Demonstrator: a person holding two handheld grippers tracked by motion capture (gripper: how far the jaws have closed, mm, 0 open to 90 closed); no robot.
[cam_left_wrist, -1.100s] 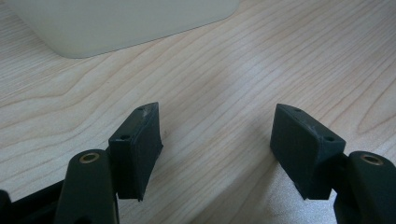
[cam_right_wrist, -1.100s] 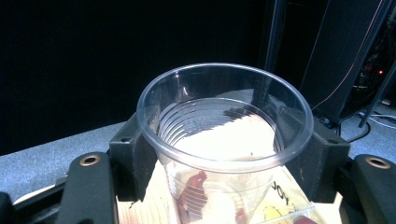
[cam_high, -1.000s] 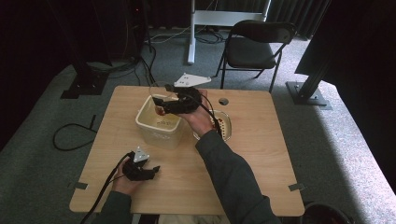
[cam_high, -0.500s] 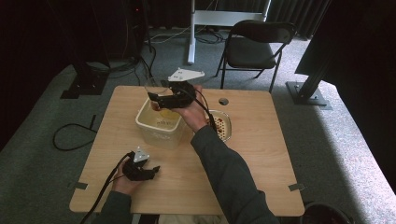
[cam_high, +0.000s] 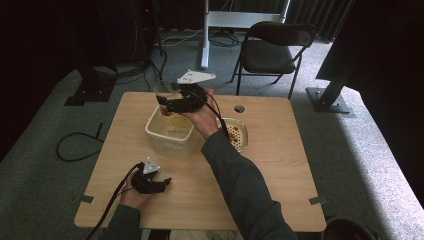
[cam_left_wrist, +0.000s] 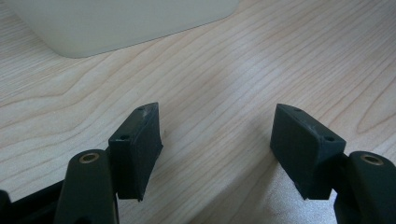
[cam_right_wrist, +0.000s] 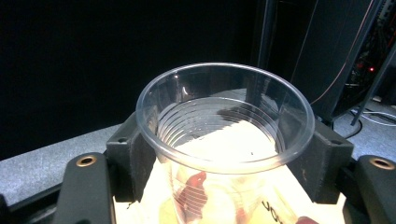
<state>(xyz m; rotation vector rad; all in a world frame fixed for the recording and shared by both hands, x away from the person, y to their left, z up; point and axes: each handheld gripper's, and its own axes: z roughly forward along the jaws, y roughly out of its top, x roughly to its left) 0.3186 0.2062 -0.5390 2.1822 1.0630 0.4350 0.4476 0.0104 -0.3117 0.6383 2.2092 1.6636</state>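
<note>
Over the far side of the cream tub (cam_high: 170, 134), right gripper (cam_high: 167, 102) pinching a clear plastic cup (cam_right_wrist: 224, 121) on both sides, mouth turned toward its camera, tub just beneath. Near left on the wooden table (cam_high: 280, 190), left gripper (cam_high: 162, 182) resting low with jaws spread and holding nothing, tub just beyond. Right of the tub, a small dish (cam_high: 239, 136) of reddish bits

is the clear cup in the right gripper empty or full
Empty: in the right gripper view the clear cup shows bare ribbed walls, and the tub shows through its base.

Right gripper (cam_high: 167, 102) raised, clamped; left gripper (cam_high: 162, 183) open.
</note>
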